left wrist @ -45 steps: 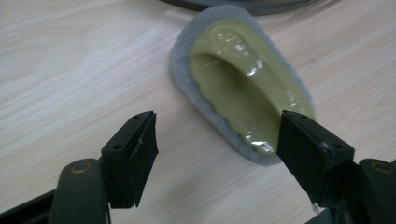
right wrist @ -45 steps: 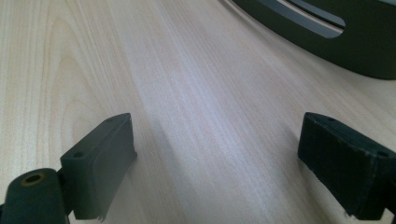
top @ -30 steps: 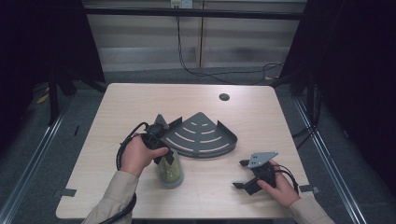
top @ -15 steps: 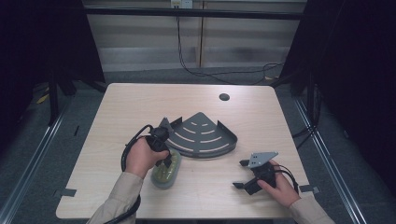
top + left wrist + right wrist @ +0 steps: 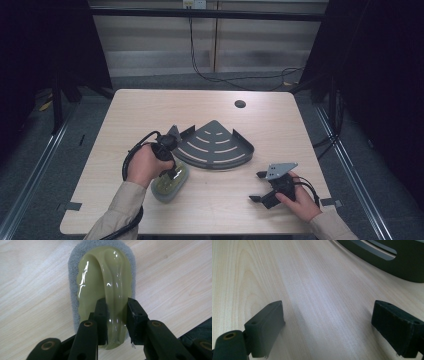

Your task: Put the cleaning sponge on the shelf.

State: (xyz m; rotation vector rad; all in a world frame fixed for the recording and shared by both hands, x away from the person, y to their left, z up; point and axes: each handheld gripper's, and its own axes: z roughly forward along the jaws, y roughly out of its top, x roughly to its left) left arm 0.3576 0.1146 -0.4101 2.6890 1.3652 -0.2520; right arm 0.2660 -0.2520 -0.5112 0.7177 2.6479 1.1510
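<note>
Moved: my left gripper (image 5: 117, 315) has laid the scrubber (image 5: 170, 183) down flat; a second ago it stood up.
Scrubber: I see its grey pad on the bench (image 5: 150, 110), green handle on top, just beside the dark corner rack (image 5: 215, 145).
Left gripper: clamped on the green handle (image 5: 112, 277).
Right gripper (image 5: 260, 187): jaws wide apart, low over bare wood, near the rack.
Right hand (image 5: 300, 200): at the bench's front edge.

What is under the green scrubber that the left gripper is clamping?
Under the scrubber's green handle a grey sponge pad shows as a rim, lying flat on the wooden table. The left gripper grips the handle ridge. The pad's underside is hidden.
</note>
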